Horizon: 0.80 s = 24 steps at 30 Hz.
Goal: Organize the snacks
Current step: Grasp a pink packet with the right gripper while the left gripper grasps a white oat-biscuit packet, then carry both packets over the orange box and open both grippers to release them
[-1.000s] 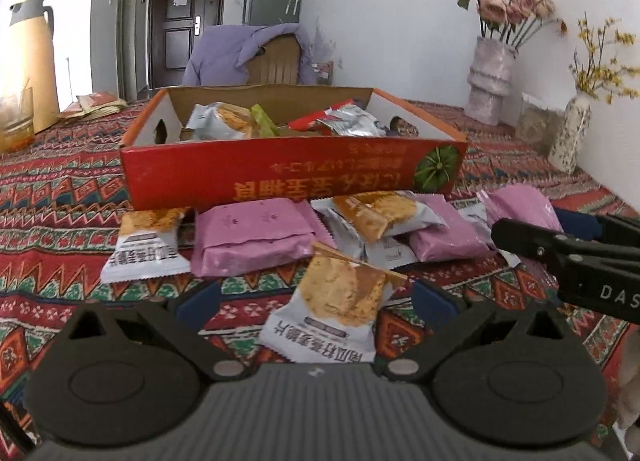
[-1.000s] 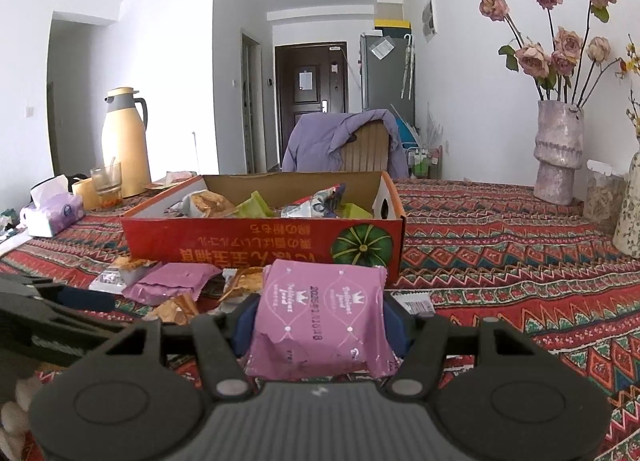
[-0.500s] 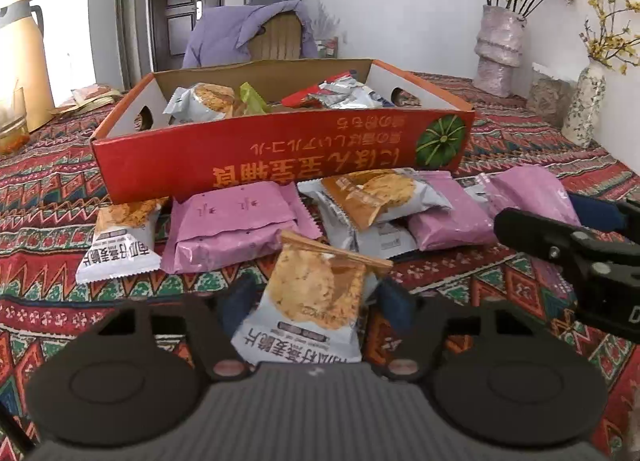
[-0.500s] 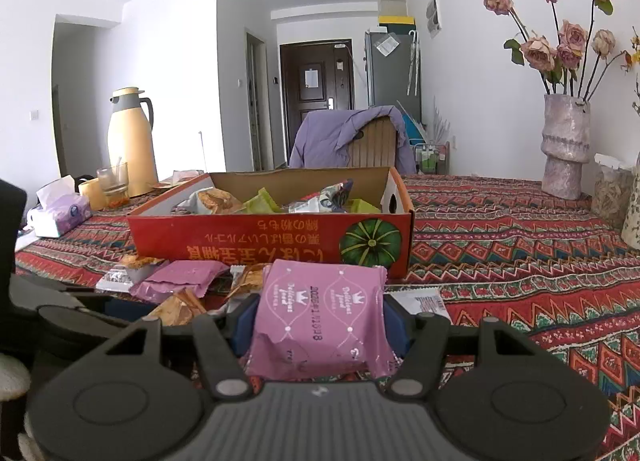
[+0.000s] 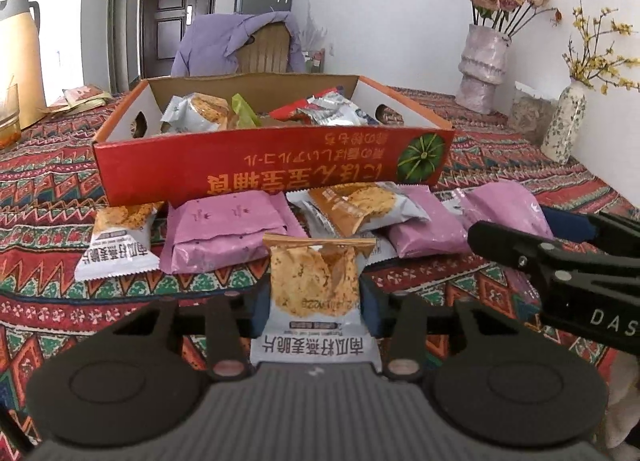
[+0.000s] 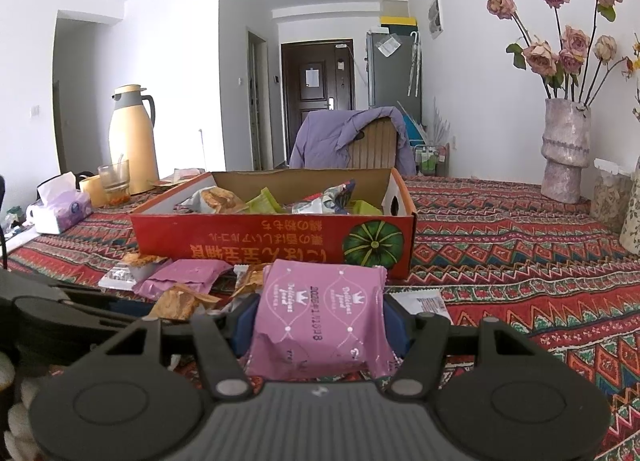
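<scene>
A red cardboard box (image 5: 256, 169) (image 6: 256, 235) with several snack packets inside stands on the patterned tablecloth. Loose pink and grey-orange packets lie in front of it. My left gripper (image 5: 314, 301) is shut on a grey-orange cracker packet (image 5: 314, 281) and holds it just above the cloth. My right gripper (image 6: 320, 321) is shut on a pink snack packet (image 6: 322, 317), held a little above the table in front of the box. The right gripper also shows at the right of the left wrist view (image 5: 568, 265).
A yellow thermos (image 6: 132, 141), a glass (image 6: 114, 181) and a tissue box (image 6: 60, 207) stand at the left. Flower vases (image 6: 566, 153) (image 5: 564, 123) stand at the right by the wall. A chair with a purple jacket (image 6: 352, 141) is behind the box.
My left gripper has closed on the cracker packet and lifted it slightly off the cloth. My right gripper keeps holding the pink packet and has risen a little.
</scene>
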Tool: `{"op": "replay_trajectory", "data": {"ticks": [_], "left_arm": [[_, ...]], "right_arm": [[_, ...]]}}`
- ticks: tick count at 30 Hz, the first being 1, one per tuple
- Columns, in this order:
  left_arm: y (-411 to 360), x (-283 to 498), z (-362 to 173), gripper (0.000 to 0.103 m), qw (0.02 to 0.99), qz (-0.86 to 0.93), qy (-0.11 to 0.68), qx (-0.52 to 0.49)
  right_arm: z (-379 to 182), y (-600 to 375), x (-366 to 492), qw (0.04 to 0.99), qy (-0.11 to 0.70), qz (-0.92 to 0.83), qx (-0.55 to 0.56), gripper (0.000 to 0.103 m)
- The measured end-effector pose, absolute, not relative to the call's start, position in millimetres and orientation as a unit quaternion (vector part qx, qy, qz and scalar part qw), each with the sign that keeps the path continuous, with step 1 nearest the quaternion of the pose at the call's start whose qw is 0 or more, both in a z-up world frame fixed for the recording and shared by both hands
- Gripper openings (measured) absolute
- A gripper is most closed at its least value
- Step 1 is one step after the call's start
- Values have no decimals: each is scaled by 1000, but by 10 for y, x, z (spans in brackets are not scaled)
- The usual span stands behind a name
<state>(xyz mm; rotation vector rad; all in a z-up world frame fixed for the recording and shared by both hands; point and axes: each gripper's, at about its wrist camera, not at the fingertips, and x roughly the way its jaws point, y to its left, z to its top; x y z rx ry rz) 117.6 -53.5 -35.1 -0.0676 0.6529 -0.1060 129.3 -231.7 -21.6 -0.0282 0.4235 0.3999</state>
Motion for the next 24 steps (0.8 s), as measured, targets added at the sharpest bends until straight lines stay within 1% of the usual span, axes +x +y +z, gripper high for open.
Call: {"op": "replay_trajectory", "data": {"ticks": [11, 24], "left_arm": [[-376, 1142, -13, 45, 958, -56, 275, -64], [-232, 1429, 489, 45, 974, -33, 212, -69]], "right_arm": [[-30, -2237, 1338, 963, 185, 196, -21, 63], [337, -2037, 1691, 968, 145, 205, -13, 63]]}}
